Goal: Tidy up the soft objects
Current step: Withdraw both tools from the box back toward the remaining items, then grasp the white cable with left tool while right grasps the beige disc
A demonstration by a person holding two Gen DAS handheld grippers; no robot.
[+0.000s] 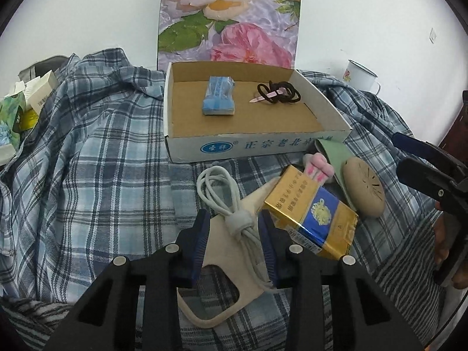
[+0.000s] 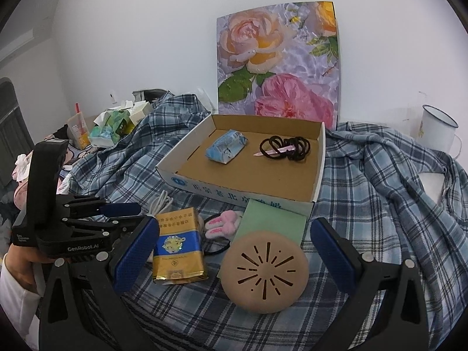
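now | left gripper [image 1: 235,234] jaws apart around white cable [image 1: 225,201] on beige mask [image 1: 231,251] | right gripper [image 2: 234,251] spread wide, round beige pad [image 2: 264,272] between fingers | tissue pack [image 1: 219,95] in box [image 1: 175,111]

plaid cloth [image 1: 96,158]: soft woven, matt | box [image 1: 187,149]: cardboard, raw brown inside | gold pack [image 1: 314,213]: glossy foil wrap | face mask [image 1: 231,251]: matt beige fabric | mug [image 2: 435,131]: smooth white enamel | round pad [image 2: 264,269]: matt, slotted
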